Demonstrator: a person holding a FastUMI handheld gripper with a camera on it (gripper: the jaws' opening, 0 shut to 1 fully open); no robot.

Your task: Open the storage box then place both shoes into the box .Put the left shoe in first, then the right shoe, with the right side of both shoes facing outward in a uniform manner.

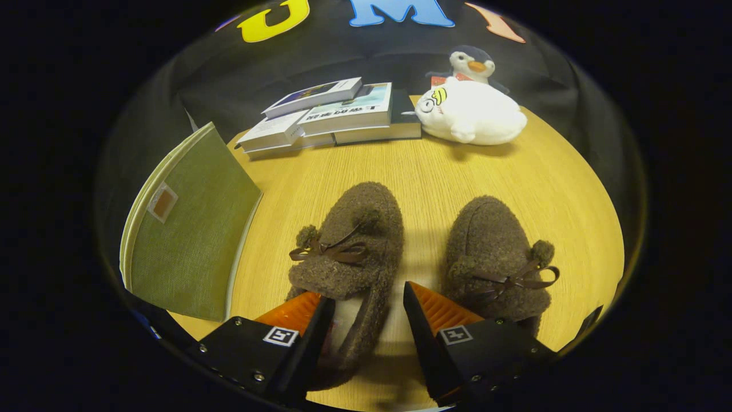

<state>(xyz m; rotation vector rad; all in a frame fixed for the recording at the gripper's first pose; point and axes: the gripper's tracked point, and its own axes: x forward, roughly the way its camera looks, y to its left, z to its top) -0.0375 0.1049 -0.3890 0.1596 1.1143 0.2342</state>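
Fuzzy brown fleece covers both slippers, which we see lying side by side on the pale wooden table (514,171), toes pointing away from us toward the books. Each has a dark ribbon bow and small pompoms on its upper. The left shoe (354,229) lies with its heel end reaching back between our fingers; its right side wall and part of the light lining of its opening sit in the gap. The right shoe (492,246) lies just beside it, apart from it by a strip of bare table, and its heel end is partly hidden behind our right finger.

Our gripper (366,317) stands with its fingers spread moderately wide. The left finger is over the opening of the left shoe and the right finger is outside its right wall, so the wall lies between them; we cannot tell whether either pad touches the fleece, and a gap shows on the right side.

To the left of the shoes stands the green fabric storage box (194,229), its lid closed, with a small tab on its face. Beyond the shoes, a stack of books (337,114) lies near the far table edge, with a white plush toy (469,114) beside it and a penguin plush (472,63) behind that.
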